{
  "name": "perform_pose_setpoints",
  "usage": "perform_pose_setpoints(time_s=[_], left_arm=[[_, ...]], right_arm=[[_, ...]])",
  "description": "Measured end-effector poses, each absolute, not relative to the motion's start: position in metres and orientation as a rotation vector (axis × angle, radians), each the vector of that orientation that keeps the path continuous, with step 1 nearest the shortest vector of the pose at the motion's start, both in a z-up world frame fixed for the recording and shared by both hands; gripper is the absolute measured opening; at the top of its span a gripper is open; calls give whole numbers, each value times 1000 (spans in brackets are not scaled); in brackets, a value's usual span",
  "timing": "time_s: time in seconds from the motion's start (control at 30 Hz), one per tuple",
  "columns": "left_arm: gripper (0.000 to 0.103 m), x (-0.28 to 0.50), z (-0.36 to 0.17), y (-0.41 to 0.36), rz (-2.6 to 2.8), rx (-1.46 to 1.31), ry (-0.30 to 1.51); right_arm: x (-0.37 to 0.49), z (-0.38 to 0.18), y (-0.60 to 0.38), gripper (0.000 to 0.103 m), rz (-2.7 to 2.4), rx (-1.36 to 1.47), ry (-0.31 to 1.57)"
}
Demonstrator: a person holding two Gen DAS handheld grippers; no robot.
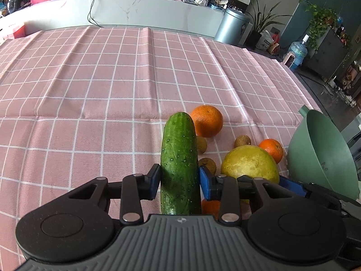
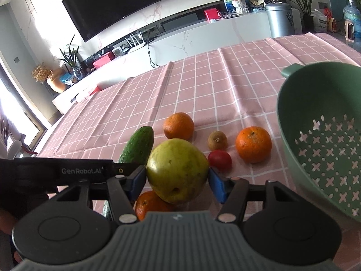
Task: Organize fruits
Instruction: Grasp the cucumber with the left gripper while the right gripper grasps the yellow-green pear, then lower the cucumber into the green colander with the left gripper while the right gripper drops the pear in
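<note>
The pink checked cloth tablecloth point(image 1: 90, 90) looks matt (creased in ridges). The long green cucumber point(image 1: 179, 158) is bumpy, slightly glossy. The green perforated plastic colander point(image 2: 320, 135) looks smooth.

A: Where's your green cucumber point(image 1: 179, 162)?
B: Left of the big yellow-green pear point(image 2: 177, 169), w/ the far round orange point(image 2: 178, 126) behind both.
A: And your perforated green plastic colander point(image 2: 320, 135)?
B: Far right on the pink checked tablecloth point(image 1: 90, 90); near orange point(image 2: 253, 144) just left of it.

Two close, down-tilted wrist views, shared cucumber point(image 1: 180, 158).
</note>
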State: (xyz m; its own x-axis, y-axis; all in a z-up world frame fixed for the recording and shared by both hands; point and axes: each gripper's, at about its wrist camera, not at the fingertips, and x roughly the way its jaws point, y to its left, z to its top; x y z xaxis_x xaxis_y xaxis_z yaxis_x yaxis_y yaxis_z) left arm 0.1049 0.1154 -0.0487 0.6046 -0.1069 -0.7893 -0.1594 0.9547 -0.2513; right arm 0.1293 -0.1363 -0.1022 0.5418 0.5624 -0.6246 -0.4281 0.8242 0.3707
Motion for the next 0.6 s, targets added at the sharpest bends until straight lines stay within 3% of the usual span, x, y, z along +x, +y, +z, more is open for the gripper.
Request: perform_pose_setpoints(time_s=[0.6], left_arm=[[41,103,31,38,-176,-337,805]], right_arm=[[88,-26,-230,57,475,177,655]])
